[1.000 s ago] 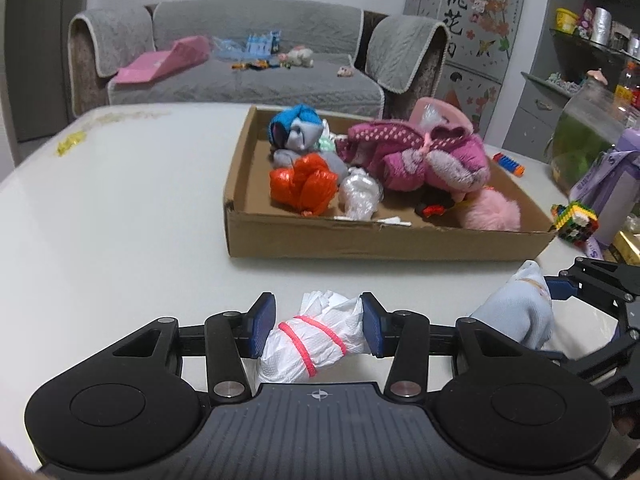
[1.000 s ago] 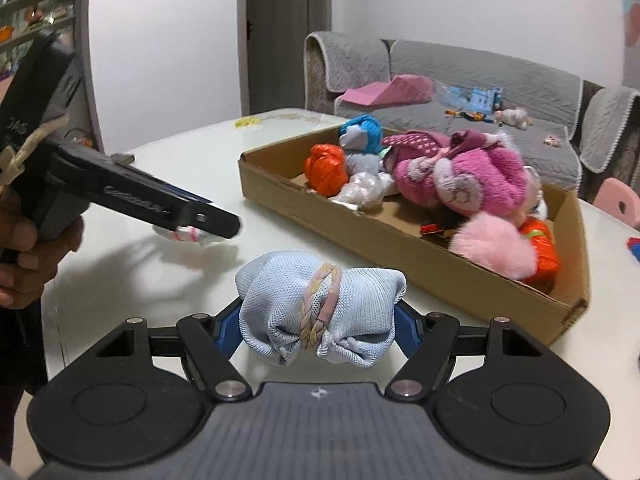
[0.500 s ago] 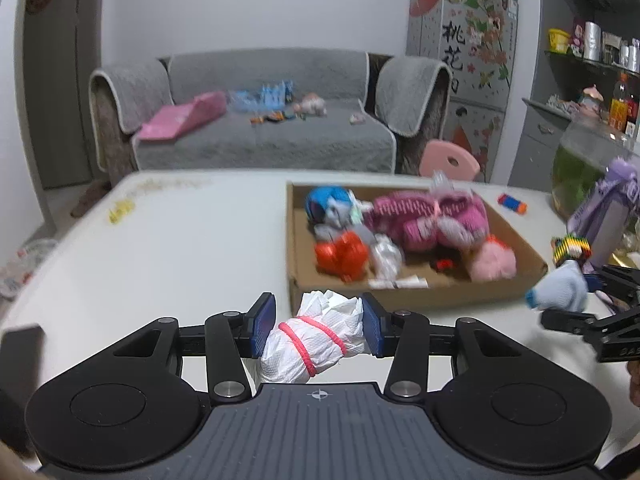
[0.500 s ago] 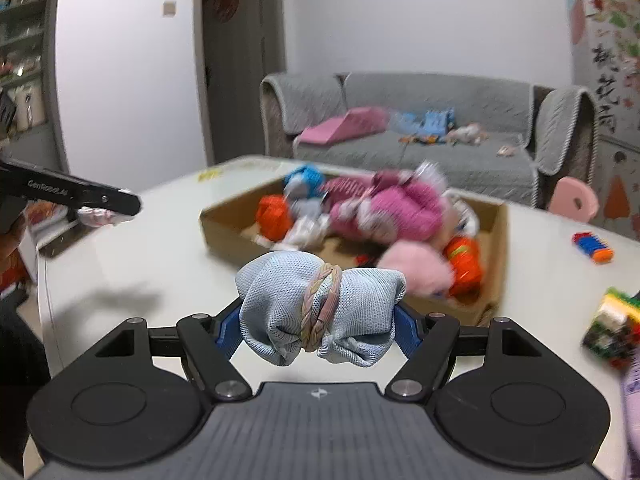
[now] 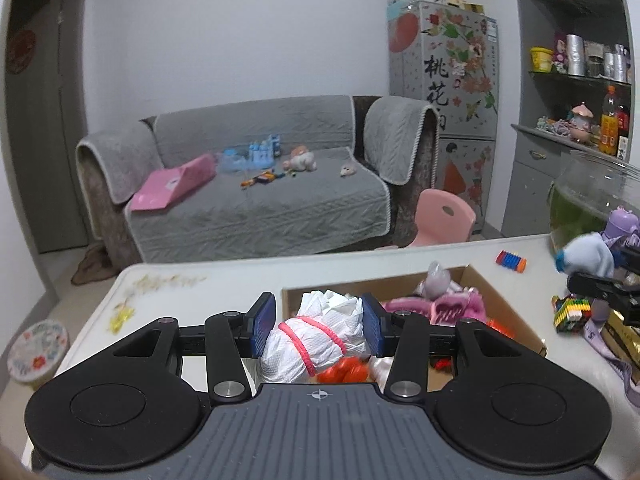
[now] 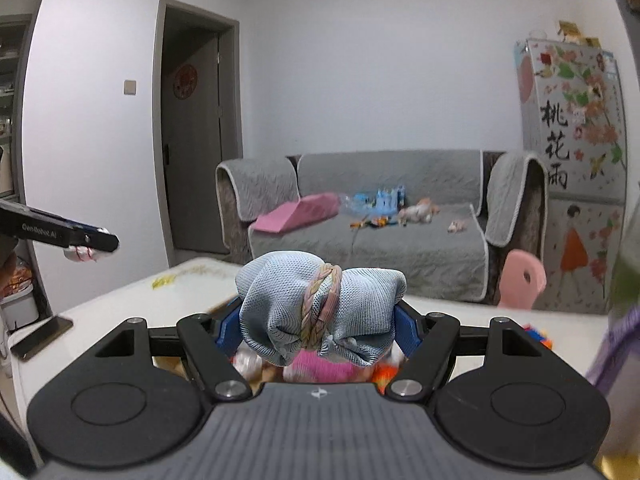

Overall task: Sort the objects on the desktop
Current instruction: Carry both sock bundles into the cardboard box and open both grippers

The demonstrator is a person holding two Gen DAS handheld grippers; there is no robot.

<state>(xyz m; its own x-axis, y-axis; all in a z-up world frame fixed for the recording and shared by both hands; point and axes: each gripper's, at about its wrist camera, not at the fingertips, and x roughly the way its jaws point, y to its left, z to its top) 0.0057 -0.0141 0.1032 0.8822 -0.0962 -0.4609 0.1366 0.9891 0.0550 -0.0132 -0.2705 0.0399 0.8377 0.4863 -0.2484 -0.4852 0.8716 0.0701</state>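
Over the white bench (image 5: 192, 292) before a grey sofa (image 5: 256, 184), two light, soft, squashable bundles are carried above the cardboard box (image 5: 496, 308): a white band-tied bundle (image 5: 320, 336) is pinched across its middle between the half-closed left gripper (image 5: 318, 326) jaws, a blue knit bundle (image 6: 316, 308) likewise between the wider-set right gripper (image 6: 318, 330) jaws.

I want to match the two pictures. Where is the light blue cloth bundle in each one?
Left wrist view: the light blue cloth bundle is small at the far right edge, held in the right gripper, above the table.
Right wrist view: the bundle sits in the middle, big, clamped between the blue pads.
Shared landmark: the grey sofa with the pink book on it.
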